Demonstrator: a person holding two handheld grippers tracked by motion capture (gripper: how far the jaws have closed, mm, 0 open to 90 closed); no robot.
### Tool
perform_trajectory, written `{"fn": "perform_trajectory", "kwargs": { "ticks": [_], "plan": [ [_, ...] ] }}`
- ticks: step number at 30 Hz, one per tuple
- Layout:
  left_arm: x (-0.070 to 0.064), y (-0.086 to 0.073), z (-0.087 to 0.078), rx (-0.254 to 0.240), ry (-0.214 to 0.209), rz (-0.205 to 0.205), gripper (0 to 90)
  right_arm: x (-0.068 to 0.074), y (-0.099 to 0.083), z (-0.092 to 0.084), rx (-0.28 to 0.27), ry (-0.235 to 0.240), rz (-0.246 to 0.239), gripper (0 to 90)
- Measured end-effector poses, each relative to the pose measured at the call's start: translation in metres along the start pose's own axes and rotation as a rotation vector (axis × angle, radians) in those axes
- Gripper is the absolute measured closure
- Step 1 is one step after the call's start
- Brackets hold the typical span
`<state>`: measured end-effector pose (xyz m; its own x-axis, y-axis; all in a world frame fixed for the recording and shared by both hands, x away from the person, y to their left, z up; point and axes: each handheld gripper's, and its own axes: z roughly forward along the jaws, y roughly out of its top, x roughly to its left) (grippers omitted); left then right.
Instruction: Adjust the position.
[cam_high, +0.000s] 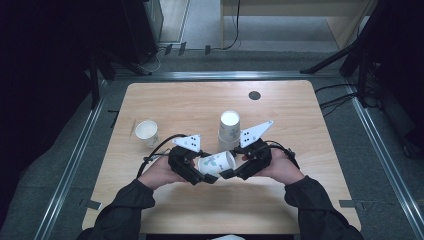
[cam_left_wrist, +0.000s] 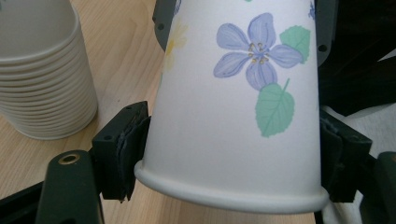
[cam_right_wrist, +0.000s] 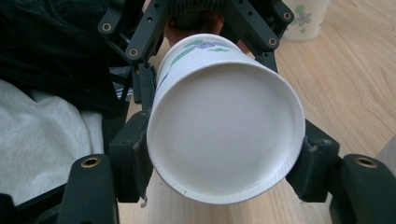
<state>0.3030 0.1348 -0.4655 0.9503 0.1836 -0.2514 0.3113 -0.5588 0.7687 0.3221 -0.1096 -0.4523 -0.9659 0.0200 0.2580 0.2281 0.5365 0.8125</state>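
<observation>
Far left on the table (cam_high: 165, 100) stands a lone cup (cam_high: 146, 131) — upright. Left gripper (cam_high: 204, 177): fingers clamped at the rim end of the flowered cup (cam_high: 216, 163), held sideways above the table. Right gripper (cam_high: 228, 173): fingers clamped at its base end. Still to go onto the stack (cam_high: 229, 131) — probably.

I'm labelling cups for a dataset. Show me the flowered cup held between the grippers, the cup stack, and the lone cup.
flowered cup (cam_high: 216, 163), high view, its side wall.
cup stack (cam_high: 229, 121), high view, top of the stack.
lone cup (cam_high: 146, 130), high view, its open mouth.
</observation>
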Motion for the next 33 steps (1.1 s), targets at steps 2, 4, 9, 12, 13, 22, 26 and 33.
{"fn": "perform_trajectory", "kwargs": {
  "ticks": [2, 4, 9, 12, 13, 22, 26, 33],
  "plan": [
    [0.000, 0.000, 0.000, 0.005, 0.001, 0.003, 23.1, 0.000, 0.000, 0.000, 0.002, -0.001, 0.000, 34.3],
    [0.000, 0.000, 0.000, 0.007, -0.002, 0.000, 23.5, 0.000, 0.000, 0.000, 0.002, -0.001, 0.000, 34.3],
    [0.001, 0.000, -0.002, 0.012, -0.001, 0.002, 23.4, 0.000, 0.000, 0.001, 0.004, 0.002, 0.004, 33.6],
    [0.001, 0.000, -0.004, 0.019, 0.008, 0.003, 23.4, -0.001, 0.000, 0.002, 0.004, 0.003, 0.006, 31.5],
    [0.001, 0.000, -0.005, 0.015, 0.005, -0.001, 23.4, -0.001, 0.000, 0.002, 0.008, 0.004, 0.006, 30.3],
    [0.004, 0.005, -0.024, 0.003, 0.034, -0.007, 23.4, -0.003, -0.004, 0.002, 0.033, -0.027, 0.006, 26.1],
    [0.003, 0.009, -0.033, 0.027, 0.049, 0.001, 23.4, -0.003, -0.005, 0.002, 0.044, -0.035, 0.006, 26.1],
    [0.005, 0.015, -0.040, 0.098, 0.085, -0.001, 23.4, -0.003, -0.006, 0.002, 0.053, -0.062, -0.001, 26.1]
  ]
}}
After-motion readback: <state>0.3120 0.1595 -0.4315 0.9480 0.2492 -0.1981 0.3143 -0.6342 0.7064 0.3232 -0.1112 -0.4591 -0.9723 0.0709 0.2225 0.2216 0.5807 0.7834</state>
